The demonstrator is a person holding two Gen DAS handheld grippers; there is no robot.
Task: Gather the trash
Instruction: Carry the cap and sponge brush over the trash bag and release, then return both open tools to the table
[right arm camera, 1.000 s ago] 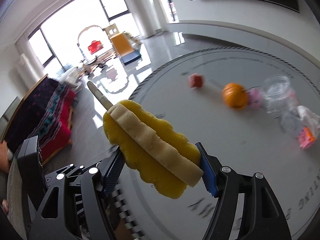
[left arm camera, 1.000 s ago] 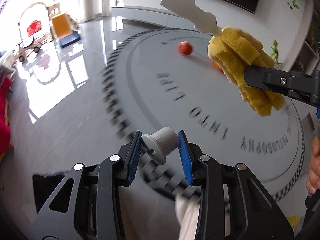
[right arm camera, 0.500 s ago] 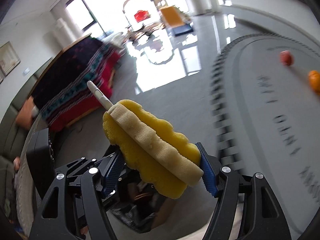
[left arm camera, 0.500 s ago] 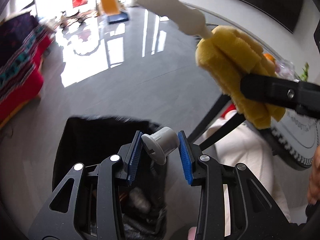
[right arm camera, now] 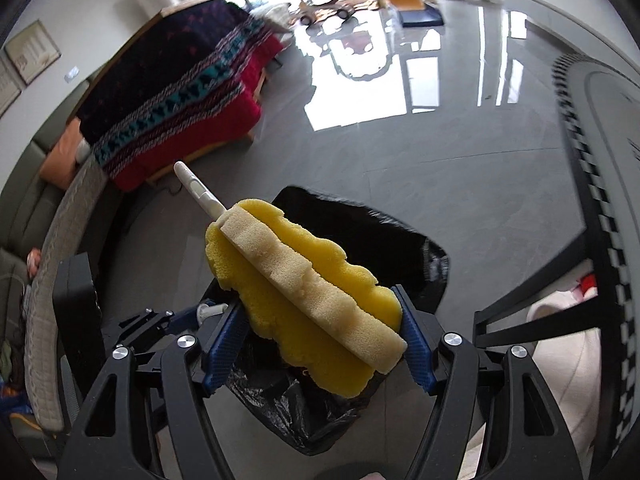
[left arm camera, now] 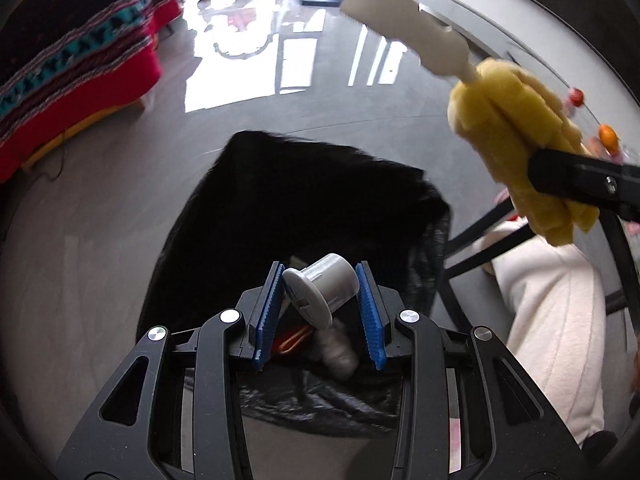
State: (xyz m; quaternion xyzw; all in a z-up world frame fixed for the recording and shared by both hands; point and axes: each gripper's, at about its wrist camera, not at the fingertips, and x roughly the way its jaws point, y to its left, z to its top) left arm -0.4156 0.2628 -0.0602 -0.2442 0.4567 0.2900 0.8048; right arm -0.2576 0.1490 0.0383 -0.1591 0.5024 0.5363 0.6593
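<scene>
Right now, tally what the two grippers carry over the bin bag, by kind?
Grey plastic flanged cap, in the left gripper, jaws opening: 1
Yellow sponge brush with white handle, in the right gripper, jaws opening: 1
Black bin bag below them: 1
Total: 3
</scene>
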